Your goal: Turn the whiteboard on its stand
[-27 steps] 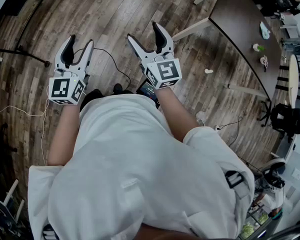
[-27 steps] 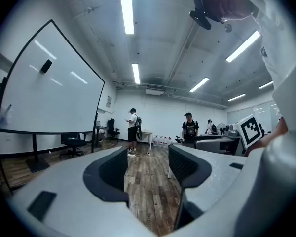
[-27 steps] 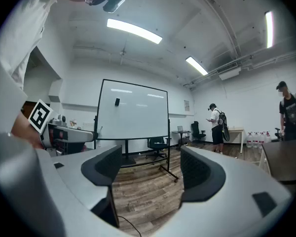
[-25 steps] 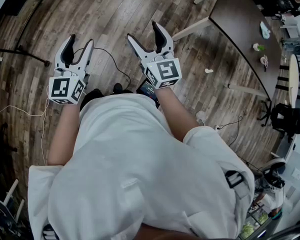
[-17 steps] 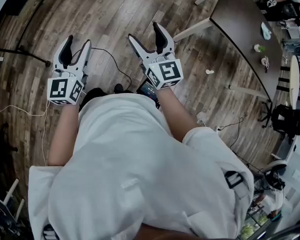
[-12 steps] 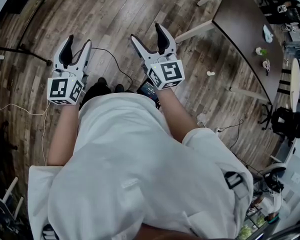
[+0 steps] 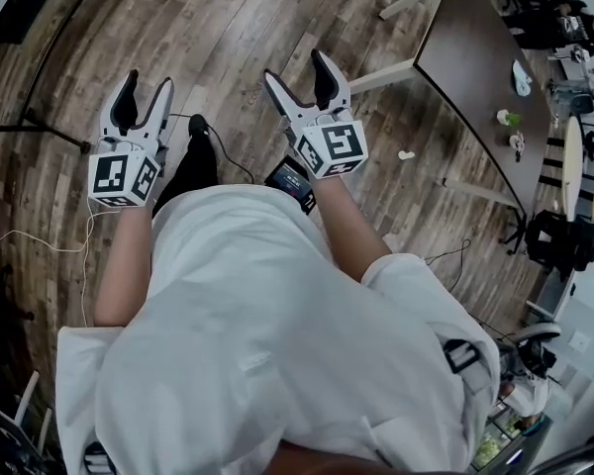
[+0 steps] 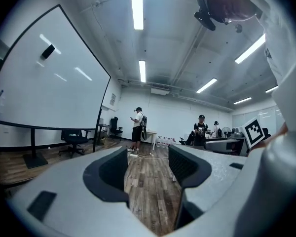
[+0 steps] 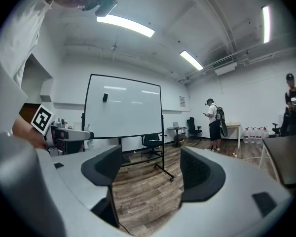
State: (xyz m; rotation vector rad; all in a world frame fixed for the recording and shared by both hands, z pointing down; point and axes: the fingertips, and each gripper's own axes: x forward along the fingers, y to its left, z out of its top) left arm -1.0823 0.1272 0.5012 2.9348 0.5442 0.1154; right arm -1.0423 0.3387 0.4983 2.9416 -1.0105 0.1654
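Left gripper (image 7: 146, 84) and right gripper (image 7: 297, 69) were open, empty, over the floor (image 7: 238, 28), whiteboard (image 9: 123, 106) stood well apart.

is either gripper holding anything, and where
Nothing. The left gripper and right gripper are both open and empty; the whiteboard stands untouched across the floor.

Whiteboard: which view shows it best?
Right gripper view: the whole whiteboard and its stand are in frame. Left gripper view has it large but cropped at the left edge. Head view shows no board face.
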